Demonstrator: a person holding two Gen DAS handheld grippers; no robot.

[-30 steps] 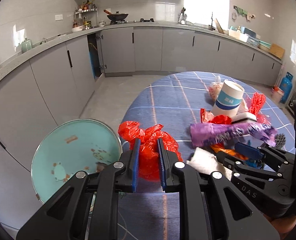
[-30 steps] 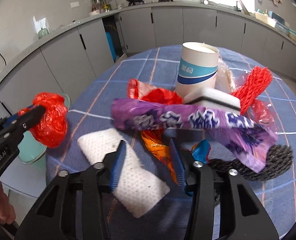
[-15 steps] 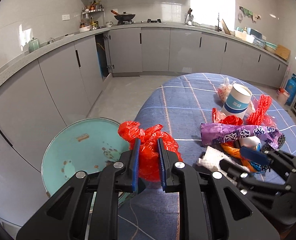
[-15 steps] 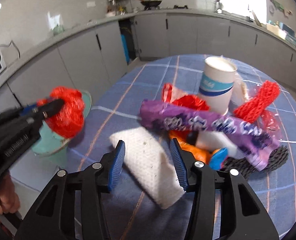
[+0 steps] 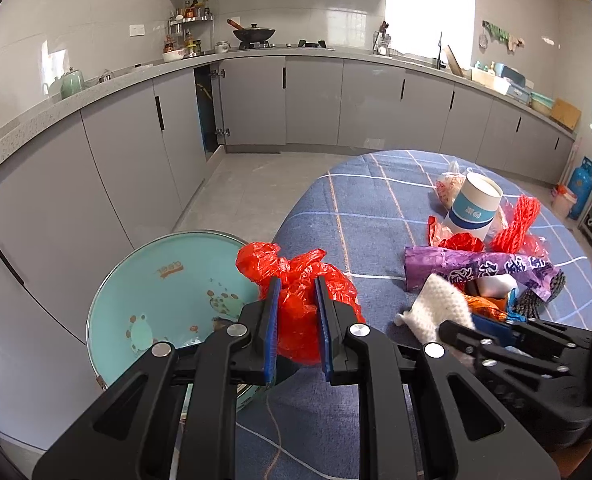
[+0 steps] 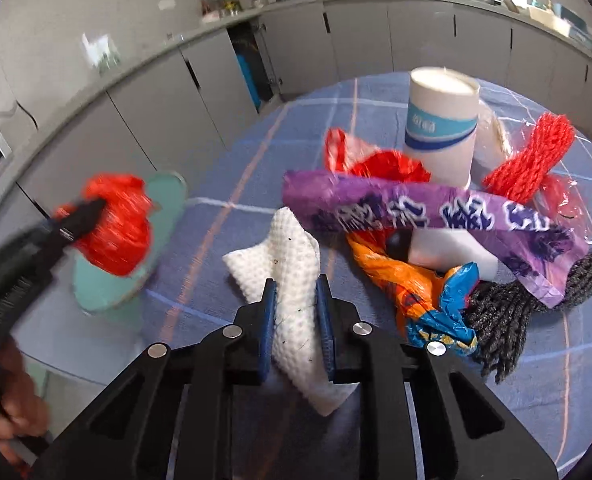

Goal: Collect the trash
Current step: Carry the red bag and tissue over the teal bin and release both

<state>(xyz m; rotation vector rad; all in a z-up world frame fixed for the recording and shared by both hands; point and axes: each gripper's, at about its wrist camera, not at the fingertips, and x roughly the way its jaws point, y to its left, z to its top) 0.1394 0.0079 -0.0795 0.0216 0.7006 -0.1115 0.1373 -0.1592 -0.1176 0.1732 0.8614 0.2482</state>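
Note:
My left gripper (image 5: 296,292) is shut on a crumpled red plastic bag (image 5: 299,280) and holds it at the table's left edge, beside the teal trash bin (image 5: 164,292) on the floor. My right gripper (image 6: 296,292) is shut on a white paper towel (image 6: 292,268) and lifts one end off the table. The red bag (image 6: 116,232) in the left gripper and the bin (image 6: 160,216) also show in the right wrist view. The towel (image 5: 435,308) shows in the left wrist view.
A trash pile lies on the blue checked tablecloth (image 5: 355,208): a paper cup (image 6: 439,128), a purple wrapper (image 6: 435,212), red netting (image 6: 531,160), an orange and blue wrapper (image 6: 423,296), a dark scrubber (image 6: 527,304). Grey kitchen cabinets (image 5: 315,104) stand behind.
My right gripper has closed on the white paper towel and raised its end. My left gripper, still holding the red bag, has drawn back toward the bin.

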